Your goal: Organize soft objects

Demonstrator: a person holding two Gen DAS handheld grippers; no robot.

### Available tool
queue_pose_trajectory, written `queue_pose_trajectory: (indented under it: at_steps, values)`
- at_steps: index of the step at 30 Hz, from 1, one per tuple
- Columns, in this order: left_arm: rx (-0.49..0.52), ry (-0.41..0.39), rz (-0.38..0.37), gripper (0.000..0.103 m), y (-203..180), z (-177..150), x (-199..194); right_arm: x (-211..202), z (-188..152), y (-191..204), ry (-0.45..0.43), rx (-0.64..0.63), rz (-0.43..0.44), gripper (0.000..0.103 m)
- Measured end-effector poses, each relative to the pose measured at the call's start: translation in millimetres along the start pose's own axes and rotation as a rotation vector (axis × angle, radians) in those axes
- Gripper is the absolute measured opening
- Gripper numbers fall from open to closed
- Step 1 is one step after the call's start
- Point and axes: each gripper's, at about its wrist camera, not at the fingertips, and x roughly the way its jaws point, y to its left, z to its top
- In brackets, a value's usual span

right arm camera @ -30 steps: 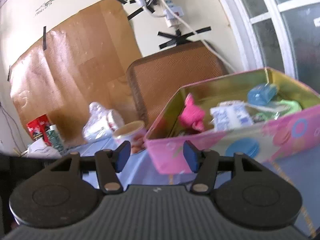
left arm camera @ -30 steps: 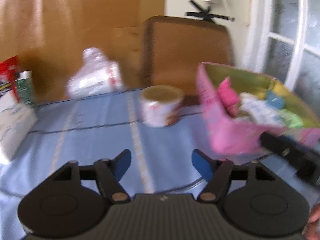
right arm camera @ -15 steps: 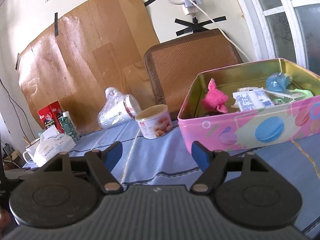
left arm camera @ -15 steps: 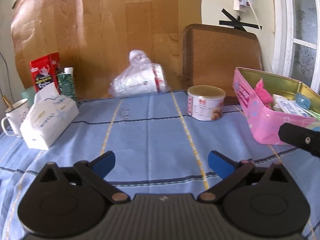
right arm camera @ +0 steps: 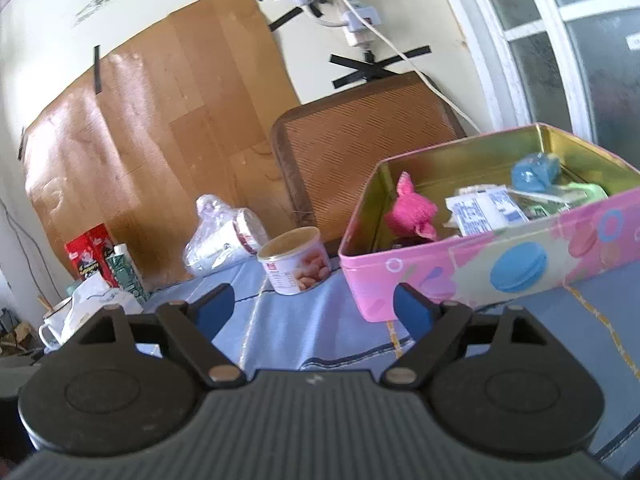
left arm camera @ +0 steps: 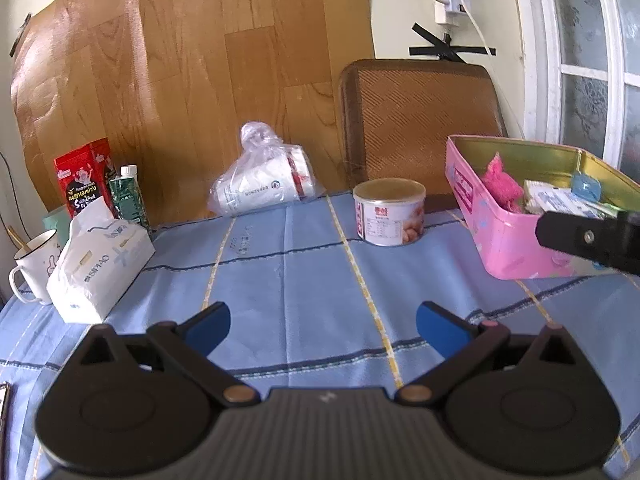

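A pink tin box (left arm camera: 496, 240) stands on the blue tablecloth at the right; it also shows in the right wrist view (right arm camera: 460, 276). Inside lie a pink fluffy cloth (right arm camera: 412, 212), a white packet (right arm camera: 484, 212), a blue soft piece (right arm camera: 536, 172) and a green item (right arm camera: 580, 194). My left gripper (left arm camera: 322, 326) is open and empty above the cloth, well left of the box. My right gripper (right arm camera: 312, 308) is open and empty, just in front of the box's near wall; part of it shows at the right edge of the left wrist view (left arm camera: 588, 240).
A round can (left arm camera: 388, 212) stands left of the box. A bagged stack of paper cups (left arm camera: 264, 184) lies at the back. A tissue pack (left arm camera: 100, 256), a mug (left arm camera: 30, 268), a red carton (left arm camera: 82, 176) and a green bottle (left arm camera: 128, 196) stand at the left. A chair back (left arm camera: 420, 120) rises behind.
Both grippers have opened wider and pulled back from the box. The left view has swung left and steadied, so the box sits farther right and the tissue pack and mug are in view.
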Motion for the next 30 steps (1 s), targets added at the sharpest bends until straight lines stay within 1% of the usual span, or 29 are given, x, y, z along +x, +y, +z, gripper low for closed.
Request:
queue_pose_trajectory:
  at_steps: [5,9,11,13,18,25,30]
  values:
    - [0.006,0.012,-0.014,0.103,-4.7,-0.1,-2.2,-2.7,1.1,-7.1,-0.017,0.037,-0.022,0.091]
    - [0.031,0.008,-0.026,0.103,-11.5,-0.8,-6.0,-8.5,2.3,-13.6,-0.07,0.076,-0.059,0.096]
    - [0.035,0.013,-0.048,0.103,-13.9,-0.7,-7.4,-11.6,2.2,-16.0,-0.1,0.097,-0.084,0.097]
    - [0.035,0.018,-0.069,0.103,-14.4,-0.5,-8.2,-13.1,2.3,-18.2,-0.113,0.108,-0.095,0.099]
    - [0.031,0.021,-0.101,0.103,-16.4,-0.3,-10.5,-11.9,1.4,-20.0,-0.103,0.113,-0.096,0.099]
    - [0.042,0.022,-0.095,0.103,-20.8,0.0,-11.8,-9.1,0.1,-20.7,-0.088,0.118,-0.093,0.099]
    - [0.043,0.021,-0.095,0.103,-22.2,0.2,-12.7,-10.1,1.0,-22.4,-0.093,0.126,-0.098,0.099]
